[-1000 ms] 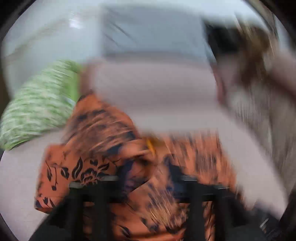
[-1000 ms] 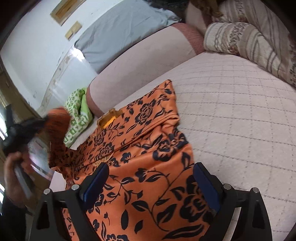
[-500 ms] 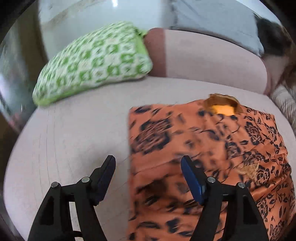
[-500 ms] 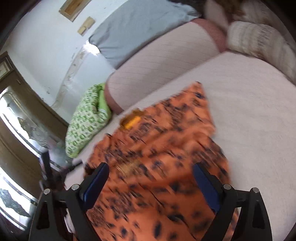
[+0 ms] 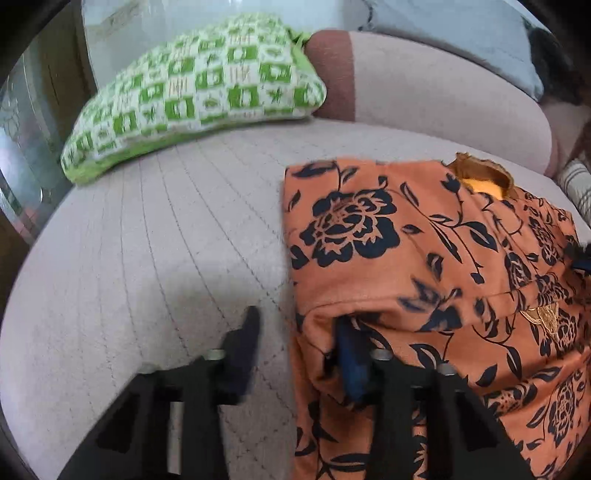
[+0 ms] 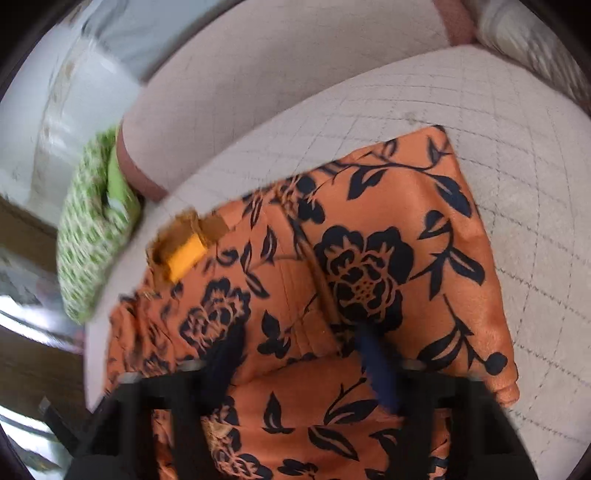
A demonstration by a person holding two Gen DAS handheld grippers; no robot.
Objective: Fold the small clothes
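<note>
An orange garment with a black flower print [image 5: 424, 258] lies flat on the pale quilted sofa seat [image 5: 166, 240], its yellow-lined collar [image 5: 480, 177] at the far edge. My left gripper [image 5: 295, 339] is open at the garment's left edge; its right finger is under a fold of the cloth, its left finger on the bare seat. In the right wrist view the same garment [image 6: 332, 277] fills the middle. My right gripper [image 6: 299, 354] is open and low over the cloth, fingers straddling a crease.
A green and white patterned cushion [image 5: 192, 88] lies at the back left of the seat, against the pink sofa back [image 5: 424, 85]. A grey pillow [image 5: 461, 33] sits on top of the back. A striped cushion [image 6: 535, 48] is at the far right.
The left gripper let go of the lifted cloth, swung left and came down at the garment's left edge. The right gripper moved in low over the flat garment. Both jaws have narrowed.
</note>
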